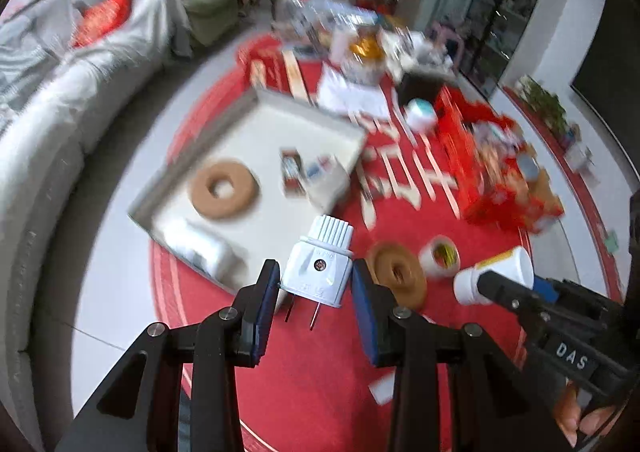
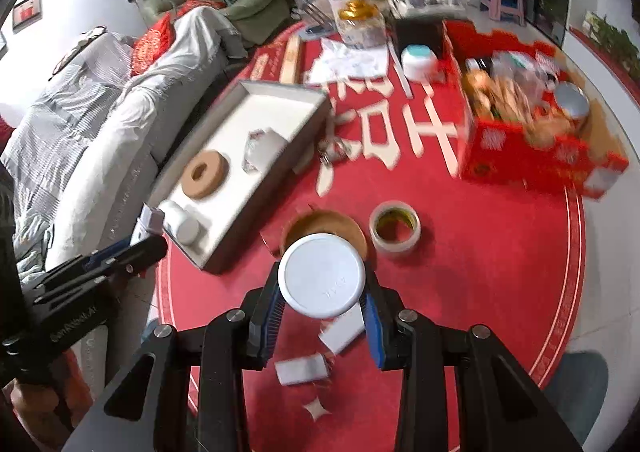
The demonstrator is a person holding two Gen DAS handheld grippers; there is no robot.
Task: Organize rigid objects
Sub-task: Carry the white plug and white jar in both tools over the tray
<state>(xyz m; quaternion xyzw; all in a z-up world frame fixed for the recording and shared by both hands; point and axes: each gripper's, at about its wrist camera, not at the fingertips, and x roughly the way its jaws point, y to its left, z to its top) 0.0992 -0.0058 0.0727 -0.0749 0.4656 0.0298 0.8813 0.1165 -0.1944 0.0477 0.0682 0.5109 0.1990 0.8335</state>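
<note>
The left hand-held gripper [image 1: 316, 288] pinches a white plug [image 1: 316, 272] by its flat sides, prongs down, above the red tabletop [image 1: 320, 372]. The right hand-held gripper [image 2: 322, 300] clamps a white bottle [image 2: 322, 276] round its body. Both are likely bound for the tray [image 1: 200, 143] far left, where a cork ring [image 1: 224, 187] lies.

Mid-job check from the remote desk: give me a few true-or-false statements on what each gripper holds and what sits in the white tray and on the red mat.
1. The left gripper is shut on a white plug. True.
2. The right gripper is empty. False: it grips a white bottle.
3. A cork ring lies in the white tray. True.
4. The tape roll sits inside the tray. False: it lies on the red mat.
5. The plug's prongs point away from the camera. False: they point toward it.
</note>
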